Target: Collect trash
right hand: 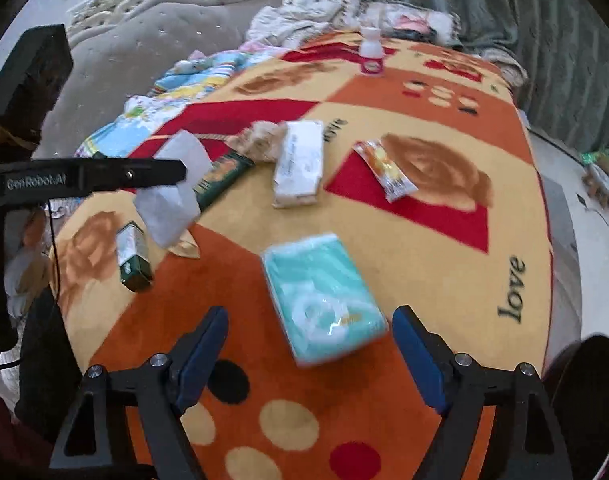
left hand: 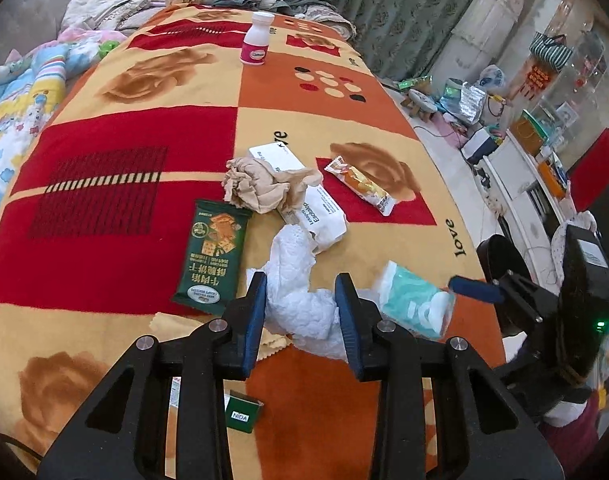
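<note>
On patterned orange-red blanket (left hand: pixel 116 168): we clamp crumpled white tissue (left hand: pixel 300 300) in left gripper (left hand: pixel 302 312), lifted clear for disposal. Right gripper (right hand: pixel 308 356) spread wide, empty, hovering near teal plastic tissue pack (right hand: pixel 320 296), likely our next pick. Green cracker packet (left hand: pixel 212 256) waits, untouched.

A red, orange and cream patchwork blanket (left hand: pixel 116 152) carries a dark green biscuit packet (left hand: pixel 212 252) and a teal-and-white tissue pack (right hand: pixel 324 296).

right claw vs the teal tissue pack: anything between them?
Nothing. In the right wrist view the open right claw has only bare blanket before the teal tissue pack, which lies just ahead.
</note>
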Available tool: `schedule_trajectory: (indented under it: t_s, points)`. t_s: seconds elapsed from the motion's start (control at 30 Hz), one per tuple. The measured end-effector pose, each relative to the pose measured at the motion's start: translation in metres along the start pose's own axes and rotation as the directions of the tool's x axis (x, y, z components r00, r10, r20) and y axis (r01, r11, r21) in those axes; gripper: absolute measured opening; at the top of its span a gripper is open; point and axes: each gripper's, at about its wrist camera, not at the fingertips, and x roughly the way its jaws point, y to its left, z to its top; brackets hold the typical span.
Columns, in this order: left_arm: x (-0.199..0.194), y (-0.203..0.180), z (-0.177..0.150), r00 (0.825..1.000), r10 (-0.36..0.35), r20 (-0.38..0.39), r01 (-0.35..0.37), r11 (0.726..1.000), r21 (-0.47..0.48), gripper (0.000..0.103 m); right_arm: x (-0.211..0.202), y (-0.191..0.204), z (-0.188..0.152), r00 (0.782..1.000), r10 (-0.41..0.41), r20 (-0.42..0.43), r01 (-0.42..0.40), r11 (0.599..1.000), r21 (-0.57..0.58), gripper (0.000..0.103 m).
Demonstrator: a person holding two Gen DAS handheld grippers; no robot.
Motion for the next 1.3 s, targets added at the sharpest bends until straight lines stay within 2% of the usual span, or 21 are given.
schedule_trajectory:
  t_s: [0.1, 0.2, 0.27, 0.37, 0.83, 1.3]
  points:
    - [-0.002, 0.001, -0.001, 1.0, 0.0, -0.001, 0.0, 1.0, -0.001, 0.032, 0.016, 0.002, 0.005, 0.999, -0.033, -0.036, 0.031, 0.998, -0.046, 0.082]
    - [-0.002, -0.002, -0.002, 1.0, -0.007, -0.004, 0.007, 1.0, 0.009, 0.032, 0.032, -0.006, 0.003, 0.996, -0.03, -0.08, 0.027, 0.999, -0.03, 0.08]
    - [-0.001, -0.008, -0.003, 1.0, -0.014, -0.008, 0.014, 1.0, 0.021, 0.032, 0.035, -0.01, -0.002, 0.997, -0.016, -0.081, 0.015, 1.0, -0.012, 0.055]
    - [0.002, -0.022, -0.004, 1.0, -0.027, -0.013, 0.028, 0.999, 0.038, 0.032, 0.024, -0.014, -0.01, 0.999, -0.02, -0.042, 0.021, 1.0, 0.014, 0.05]
    - [0.024, -0.122, -0.006, 0.993, -0.112, -0.039, 0.117, 0.978, 0.171, 0.032, -0.063, -0.067, -0.054, 0.988, -0.134, 0.079, 0.113, 0.967, 0.23, 0.049]
    - [0.045, -0.213, -0.007, 0.986, -0.16, -0.055, 0.169, 0.938, 0.304, 0.032, -0.116, -0.124, -0.098, 0.958, -0.274, 0.091, 0.221, 0.899, 0.378, 0.049]
